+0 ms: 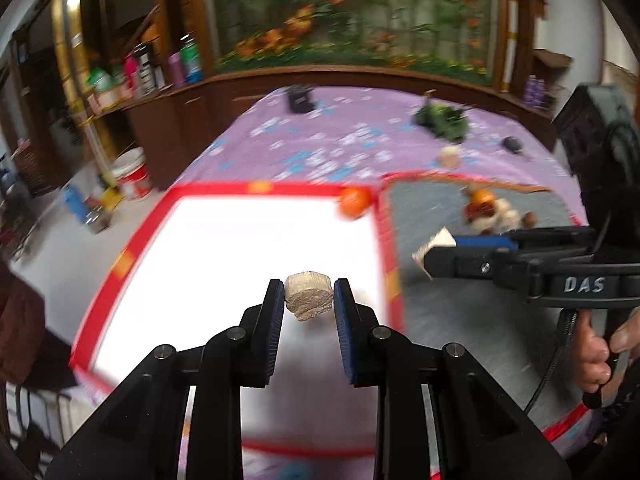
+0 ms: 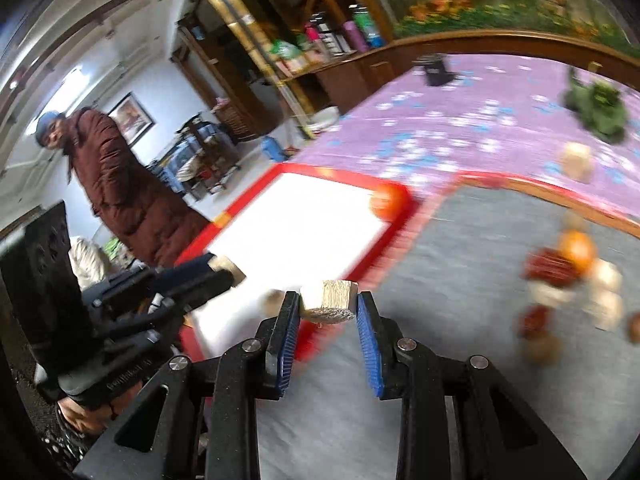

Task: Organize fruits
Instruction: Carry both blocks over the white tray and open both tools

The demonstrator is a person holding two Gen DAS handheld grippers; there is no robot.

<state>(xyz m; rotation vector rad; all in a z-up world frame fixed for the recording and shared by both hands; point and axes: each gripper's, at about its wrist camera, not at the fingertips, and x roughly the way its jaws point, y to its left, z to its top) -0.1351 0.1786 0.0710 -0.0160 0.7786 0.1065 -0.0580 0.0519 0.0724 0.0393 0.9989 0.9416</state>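
A man in a maroon coat point(image 2: 120, 184) stands beside the purple floral tablecloth point(image 2: 480, 120).

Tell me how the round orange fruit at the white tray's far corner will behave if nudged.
The round orange fruit looks smooth and spherical, so it would probably roll. It sits against the red rim of the white tray, which would likely stop it. It seems firm enough to keep its shape.

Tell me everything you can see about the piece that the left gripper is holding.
The pale beige chunk is short and roughly cylindrical, with a rough, fibrous-looking surface and an uneven lower edge. It is clamped on both sides between the blue pads of the left gripper, held in the air above the white mat with a red border. Only the pads touch it.
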